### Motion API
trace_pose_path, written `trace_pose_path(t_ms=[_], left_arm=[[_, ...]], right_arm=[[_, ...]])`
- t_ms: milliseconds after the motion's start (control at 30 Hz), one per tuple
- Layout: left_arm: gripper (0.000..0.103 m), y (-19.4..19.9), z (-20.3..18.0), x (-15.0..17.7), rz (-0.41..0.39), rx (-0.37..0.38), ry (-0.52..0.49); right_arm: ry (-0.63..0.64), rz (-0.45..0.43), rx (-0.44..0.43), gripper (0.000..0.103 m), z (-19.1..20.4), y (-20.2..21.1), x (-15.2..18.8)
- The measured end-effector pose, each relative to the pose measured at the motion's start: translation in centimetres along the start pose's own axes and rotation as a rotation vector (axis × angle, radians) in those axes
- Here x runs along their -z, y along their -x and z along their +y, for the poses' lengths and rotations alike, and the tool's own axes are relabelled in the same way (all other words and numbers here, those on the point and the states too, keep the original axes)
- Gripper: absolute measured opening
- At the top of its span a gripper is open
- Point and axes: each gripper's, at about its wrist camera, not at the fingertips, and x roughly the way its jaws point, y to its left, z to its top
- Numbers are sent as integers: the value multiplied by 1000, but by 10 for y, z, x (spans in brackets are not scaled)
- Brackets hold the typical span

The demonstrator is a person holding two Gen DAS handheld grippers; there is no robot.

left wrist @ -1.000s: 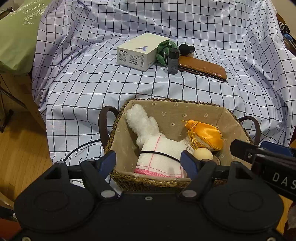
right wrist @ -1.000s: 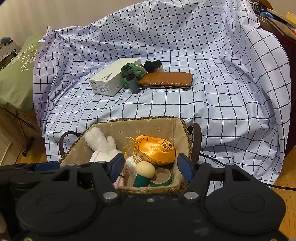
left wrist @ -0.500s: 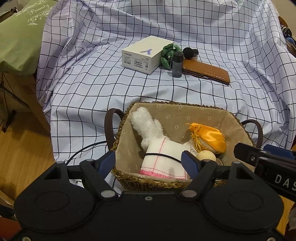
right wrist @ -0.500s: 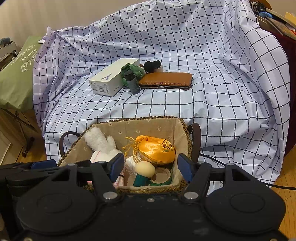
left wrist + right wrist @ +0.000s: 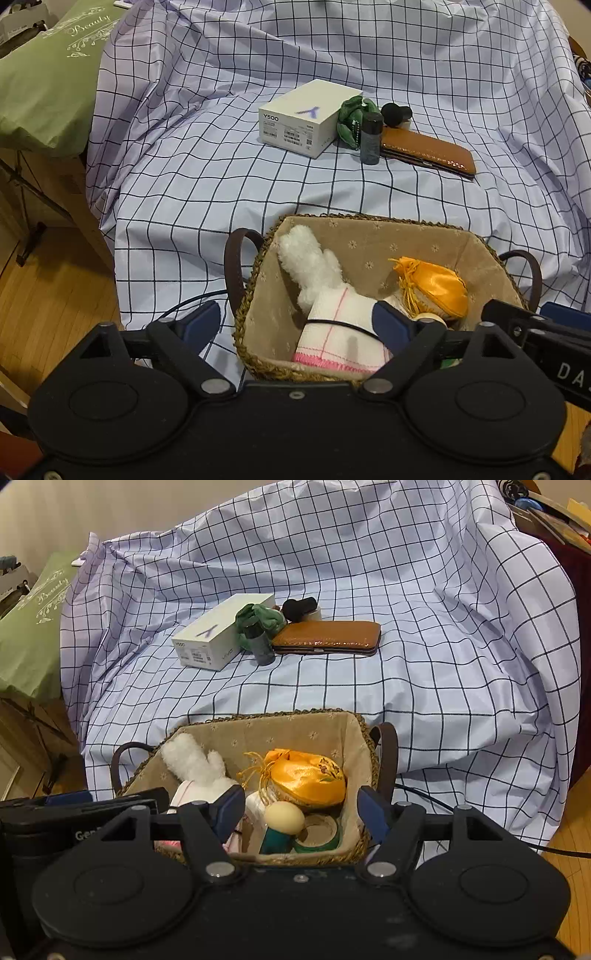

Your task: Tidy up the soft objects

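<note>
A woven basket (image 5: 369, 229) (image 5: 258, 718) with dark handles stands at the near edge of the checked cloth. It holds a white plush toy (image 5: 310, 258) (image 5: 192, 760), a rolled white towel with pink lines (image 5: 340, 332), an orange satin pouch (image 5: 432, 284) (image 5: 306, 775), a cream ball-topped item (image 5: 284, 816) and a tape roll (image 5: 319, 834). A green scrunchie (image 5: 352, 116) (image 5: 258, 616) lies farther back on the cloth. My left gripper (image 5: 297, 326) and right gripper (image 5: 301, 808) are both open and empty, just in front of the basket.
On the cloth behind the basket are a white phone box (image 5: 306, 118) (image 5: 221, 635), a small grey bottle (image 5: 370, 138) (image 5: 261, 646), a black cap (image 5: 395, 112) and a brown leather wallet (image 5: 428, 153) (image 5: 328, 637). A green cushion (image 5: 48, 85) lies at the left. Wooden floor lies below.
The left gripper has pulled back and shifted left, so the basket sits lower and further right in its view. The right gripper has barely moved.
</note>
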Motion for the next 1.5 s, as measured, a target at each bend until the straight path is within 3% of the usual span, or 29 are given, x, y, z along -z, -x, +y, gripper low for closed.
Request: trace_pose_path(t_ms=[333,567,1267,1500], left_arm=[[86,-4,2,-13,-24,20,4],[86,-18,5,-25,3,31,11],[87,-78,5,-79,38,57,-9],[87,-92,9,-90,48,46,-2]], right_arm=[[-11,13,7,70,-1,-14,-13],[-8,20,20,70,-3,-28,-30],[16,20,64,71,-1,-96,-113],[54,-34,55,72,18,-119,-148]])
